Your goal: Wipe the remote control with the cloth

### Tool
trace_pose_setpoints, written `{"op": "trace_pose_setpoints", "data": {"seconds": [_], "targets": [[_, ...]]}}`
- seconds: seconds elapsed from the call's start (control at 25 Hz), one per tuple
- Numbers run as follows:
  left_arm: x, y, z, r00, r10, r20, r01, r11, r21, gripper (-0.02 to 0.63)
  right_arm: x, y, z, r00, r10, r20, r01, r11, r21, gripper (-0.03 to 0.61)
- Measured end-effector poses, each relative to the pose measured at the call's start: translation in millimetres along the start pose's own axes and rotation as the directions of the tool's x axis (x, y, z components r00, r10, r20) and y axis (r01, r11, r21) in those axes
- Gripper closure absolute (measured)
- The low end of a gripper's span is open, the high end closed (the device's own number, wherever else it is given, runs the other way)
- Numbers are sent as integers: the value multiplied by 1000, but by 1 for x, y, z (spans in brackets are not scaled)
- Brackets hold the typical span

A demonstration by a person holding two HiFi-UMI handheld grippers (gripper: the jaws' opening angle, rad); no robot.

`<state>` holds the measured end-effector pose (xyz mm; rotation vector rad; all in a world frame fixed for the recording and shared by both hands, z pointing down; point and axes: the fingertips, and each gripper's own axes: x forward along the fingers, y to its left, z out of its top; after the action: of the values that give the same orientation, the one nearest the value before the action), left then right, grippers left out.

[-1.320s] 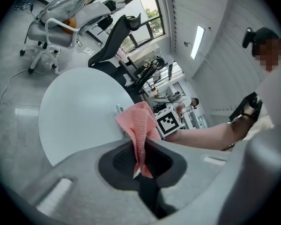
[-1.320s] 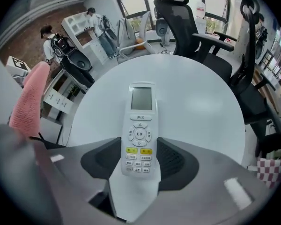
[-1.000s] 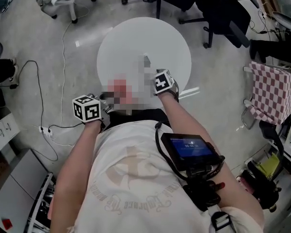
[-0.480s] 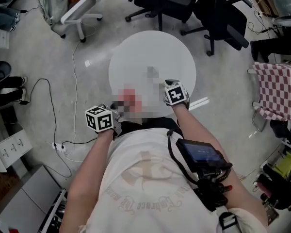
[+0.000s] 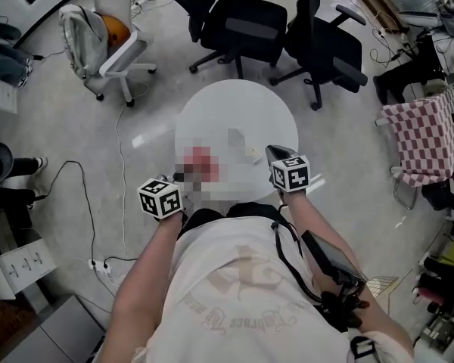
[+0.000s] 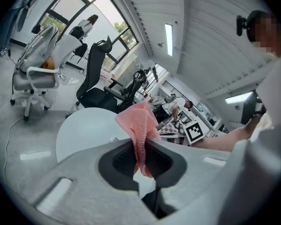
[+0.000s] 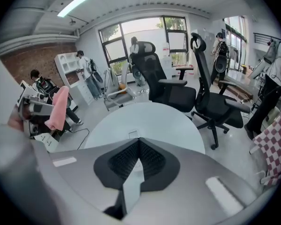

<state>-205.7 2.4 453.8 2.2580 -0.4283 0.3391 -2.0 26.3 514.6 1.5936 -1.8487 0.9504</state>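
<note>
**Cloth (image 6: 136,121) clamped in the left gripper (image 6: 141,144), right gripper (image 7: 138,142) shut on nothing**

Head view: the person stands at the near edge of a round white table (image 5: 234,104). Both grippers are held out over that near edge, the left one on the left and the right one on the right. Between them there's a pink smudge under a blur patch, so the cloth is hard to make out from up here. A small pale slab (image 5: 251,155) lies on the table just left of the right gripper. It might be the remote, but honestly I can't tell. Two black chairs (image 5: 246,21) sit at the far side and a white chair (image 5: 117,44) is off to the far left.

Left gripper view: the jaws are pressed together on the pink cloth. It bunches up above the pads and a little tail hangs below them. The table lies beyond, and at the right you can see the right gripper's marker cube at the end of the person's arm.

Right gripper view: the jaws have just been closing and the pads meet at the tips with nothing between them. The table is spread out beyond. The pale slab lies flat on it, clear of the jaws. Over at the left, the left gripper shows with the cloth hanging from it. The black chairs stand at the far side of the table.
</note>
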Motion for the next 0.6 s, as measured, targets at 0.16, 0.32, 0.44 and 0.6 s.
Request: {"op": "trace_pose_setpoints", "data": {"seconds": [0.16, 0.32, 0.44, 0.6], "targets": [[-3, -17, 11, 999, -33, 13, 32, 998, 62, 595, -35, 11, 24, 989, 23, 144, -23, 1000, 1, 575], [-6, -35, 9, 997, -71, 3, 70, 990, 121, 595, -72, 27, 39, 957, 53, 286, -48, 999, -24, 575], [-7, -45, 2, 995, -96, -10, 97, 984, 149, 595, -99, 35, 42, 930, 57, 364, -48, 998, -34, 574], [-8, -51, -2, 993, -121, -20, 122, 980, 154, 595, -124, 42, 44, 906, 57, 419, -48, 998, -31, 572]]}}
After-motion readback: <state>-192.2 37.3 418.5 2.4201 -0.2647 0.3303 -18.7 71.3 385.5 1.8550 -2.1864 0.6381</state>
